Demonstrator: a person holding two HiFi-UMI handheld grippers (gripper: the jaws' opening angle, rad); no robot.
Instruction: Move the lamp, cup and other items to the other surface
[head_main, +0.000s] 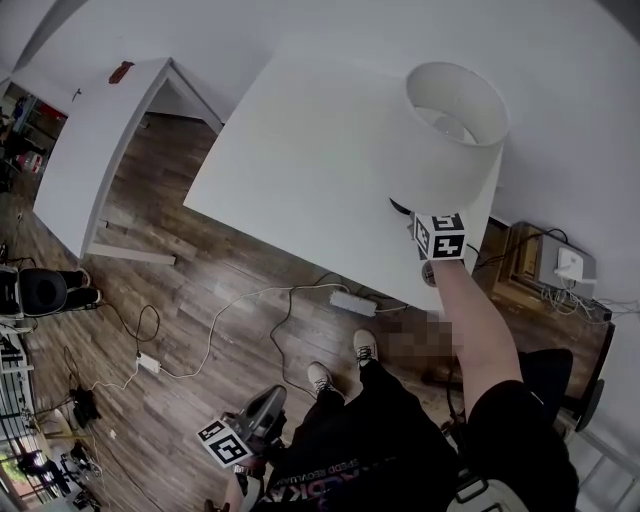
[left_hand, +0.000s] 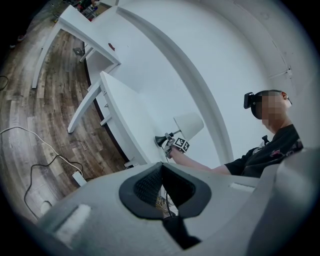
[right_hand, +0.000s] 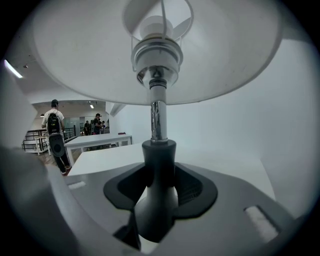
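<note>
A lamp with a white shade (head_main: 455, 120) and a dark base (head_main: 400, 207) stands at the near right corner of the white table (head_main: 300, 150). My right gripper (head_main: 415, 217) is shut on the dark neck of the lamp base (right_hand: 157, 170), just under the chrome stem, with the shade (right_hand: 150, 50) spreading overhead. The left gripper view shows the lamp (left_hand: 187, 125) and the right gripper (left_hand: 171, 144) at the table's end (left_hand: 120, 110). My left gripper (head_main: 268, 402) hangs low beside the person's leg, with its pads together and nothing in them (left_hand: 162, 186). No cup is in view.
A second white table (head_main: 100, 130) stands farther left with a small red thing (head_main: 121, 71) on it. A power strip (head_main: 352, 302) and cables lie on the wood floor. A low cabinet (head_main: 520, 262) sits at the right wall. People (right_hand: 52, 125) stand far off.
</note>
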